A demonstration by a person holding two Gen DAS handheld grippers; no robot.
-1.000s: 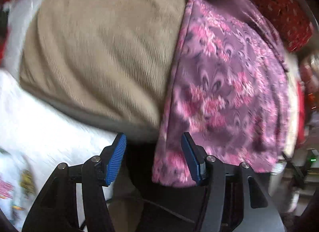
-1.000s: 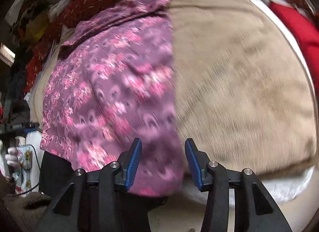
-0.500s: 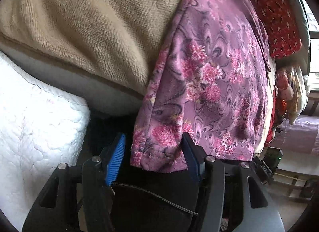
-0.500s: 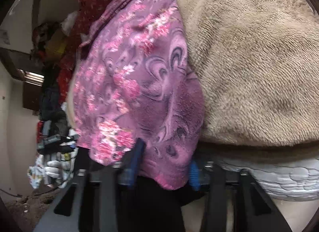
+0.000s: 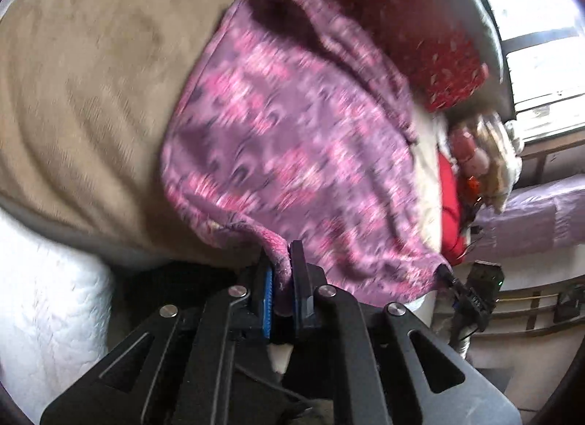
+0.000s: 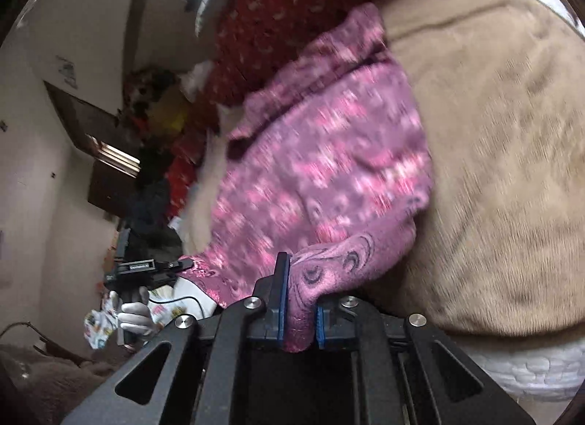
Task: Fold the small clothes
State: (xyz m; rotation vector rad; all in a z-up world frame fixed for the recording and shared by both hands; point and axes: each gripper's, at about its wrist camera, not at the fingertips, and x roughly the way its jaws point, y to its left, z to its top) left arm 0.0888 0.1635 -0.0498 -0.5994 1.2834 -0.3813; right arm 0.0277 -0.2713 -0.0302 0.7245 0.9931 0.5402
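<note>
Both grippers, left gripper (image 5: pixel 280 280) and right gripper (image 6: pixel 299 306), have just clamped the near hem of the purple floral garment (image 5: pixel 292 140) lying on the beige blanket (image 5: pixel 91 96). The first fold seems begun; next, carry that hem evenly toward the garment's far edge

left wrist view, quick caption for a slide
Left gripper pinches the near hem of a purple floral garment spread on a beige blanket.

Left tool (image 5: pixel 280 260) pinches purple floral garment (image 5: pixel 292 140) hem.

Bright barred window (image 5: pixel 541 41) — cream wall (image 6: pixel 33 183) opposite, dim.
</note>
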